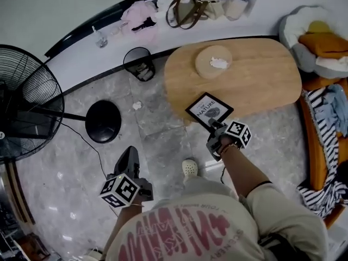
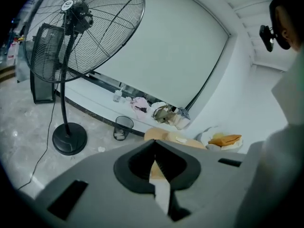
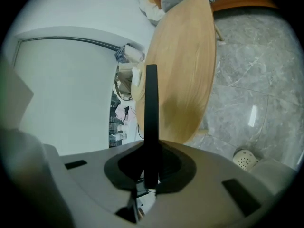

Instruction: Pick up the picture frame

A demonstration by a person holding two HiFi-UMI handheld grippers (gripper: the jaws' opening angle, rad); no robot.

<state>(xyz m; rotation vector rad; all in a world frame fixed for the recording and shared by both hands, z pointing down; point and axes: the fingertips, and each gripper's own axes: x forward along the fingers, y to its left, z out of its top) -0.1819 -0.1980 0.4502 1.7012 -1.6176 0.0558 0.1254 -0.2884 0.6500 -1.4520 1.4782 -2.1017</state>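
Head view: right gripper (image 1: pixel 213 125) clamped on near corner of black picture frame (image 1: pixel 209 111), which sits over the near edge of the oval wooden table (image 1: pixel 261 80). Round pale pad (image 1: pixel 213 61) on the table, far of frame. Left gripper (image 1: pixel 129 156) low left over grey marble floor (image 1: pixel 65 184), well apart from the frame. Standing fan (image 1: pixel 24 107) far left, mesh wastebasket (image 1: pixel 138 63) by the far ledge, brown handbag (image 1: pixel 187 7) on the ledge, striped cloth (image 1: pixel 326 145) on seat at right, white slipper (image 1: pixel 189 168) near.

Left gripper view: left gripper (image 2: pixel 155 148) jaws together, nothing between. Fan (image 2: pixel 80 27) left, wastebasket (image 2: pixel 123 127) and table (image 2: pixel 171 137) far.

Right gripper view: right gripper (image 3: pixel 151 175) jaws pressed on the frame (image 3: pixel 151 113), seen edge-on, upright. Table (image 3: pixel 185 70) beyond, floor (image 3: pixel 251 80) right, slipper (image 3: pixel 246 159) near right.
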